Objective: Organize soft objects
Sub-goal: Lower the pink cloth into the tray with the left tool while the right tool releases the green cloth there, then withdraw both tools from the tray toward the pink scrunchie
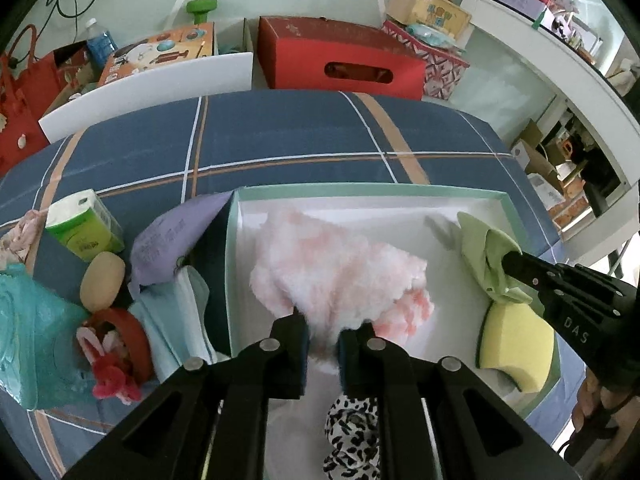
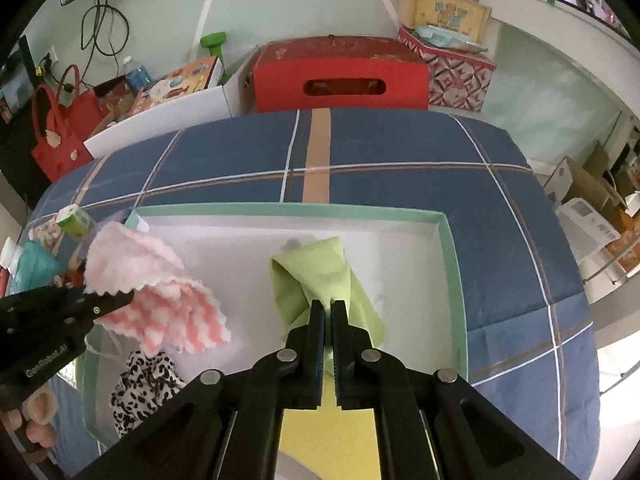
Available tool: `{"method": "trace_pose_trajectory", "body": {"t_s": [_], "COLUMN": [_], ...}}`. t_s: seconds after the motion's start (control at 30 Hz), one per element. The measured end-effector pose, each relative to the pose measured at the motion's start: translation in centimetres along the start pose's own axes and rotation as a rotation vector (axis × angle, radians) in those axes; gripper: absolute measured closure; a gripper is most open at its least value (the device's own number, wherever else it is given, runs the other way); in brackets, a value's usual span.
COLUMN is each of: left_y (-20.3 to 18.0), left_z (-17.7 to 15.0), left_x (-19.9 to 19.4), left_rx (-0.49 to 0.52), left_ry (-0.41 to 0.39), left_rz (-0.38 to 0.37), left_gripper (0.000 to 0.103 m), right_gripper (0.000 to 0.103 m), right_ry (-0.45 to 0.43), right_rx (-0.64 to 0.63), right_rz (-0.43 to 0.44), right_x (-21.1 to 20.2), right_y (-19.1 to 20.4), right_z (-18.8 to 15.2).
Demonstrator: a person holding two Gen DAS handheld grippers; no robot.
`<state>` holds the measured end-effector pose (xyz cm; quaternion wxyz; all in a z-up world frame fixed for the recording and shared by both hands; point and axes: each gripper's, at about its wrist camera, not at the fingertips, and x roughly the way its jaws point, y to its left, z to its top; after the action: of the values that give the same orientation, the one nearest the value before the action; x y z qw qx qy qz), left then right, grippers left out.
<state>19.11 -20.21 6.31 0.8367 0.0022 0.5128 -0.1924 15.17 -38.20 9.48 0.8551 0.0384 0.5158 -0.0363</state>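
Left wrist view: the left gripper [image 1: 323, 330] is pinching the fluffy pink-and-white cloth [image 1: 340, 276], jaws closed onto its near edge, and the cloth is hanging over the white floor of the green-rimmed box [image 1: 360, 191]. A leopard-print scrunchie [image 1: 352, 432] is lying in the box just below the fingers. At the right, the right gripper [image 1: 508, 260] is clamping a light green cloth [image 1: 486, 256], with a yellow sponge [image 1: 516, 344] sitting right under it inside the box. Outside the box on the plaid blanket [image 1: 300, 132], a tissue pack [image 1: 82, 226], a beige oval sponge [image 1: 102, 280] and a lilac pouch [image 1: 172, 236] are waiting.

Right wrist view: the right gripper [image 2: 327, 306] is squeezing the green cloth [image 2: 316, 276] tight between nearly shut jaws, mid-box. The left gripper [image 2: 126, 298] is gripping the pink cloth [image 2: 152, 288] at the box's left side, the scrunchie [image 2: 140, 384] lying beneath it.
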Motion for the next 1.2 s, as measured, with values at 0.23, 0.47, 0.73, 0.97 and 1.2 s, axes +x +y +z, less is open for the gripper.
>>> {"method": "trace_pose_trajectory", "body": {"t_s": [0.23,0.47,0.73,0.97,1.2], "left_y": [0.1,0.5,1.7,3.3,6.0], "left_z": [0.0,-0.4,-1.7,-3.5,-5.9], "left_x": [-2.2,-4.5,-7.7,-10.6,-13.6], "left_rx": [-0.021,-0.025,-0.043,-0.047,-0.095], "left_ry": [-0.009,-0.016,-0.084,-0.137,-0.182], "left_rz": [-0.001,0.026,0.088,0.122,0.134], "left_gripper": [0.044,0.022,0.003,0.002,0.002], "right_gripper": [0.055,0.040,0.014,0.000,0.000], "right_ry": [0.013,0.025,0.037,-0.004,-0.030], "right_rx": [0.030,0.027,0.004,-0.015,0.004], "right_rz": [-0.001,-0.003,-0.008,0.009,0.045], "right_x": [-1.2,-2.8,-4.8,-6.8,-8.5], "right_y": [-0.5,-0.1,1.4,3.1,4.4], "right_z": [0.1,-0.2,-1.3,-2.5,-3.3]}}
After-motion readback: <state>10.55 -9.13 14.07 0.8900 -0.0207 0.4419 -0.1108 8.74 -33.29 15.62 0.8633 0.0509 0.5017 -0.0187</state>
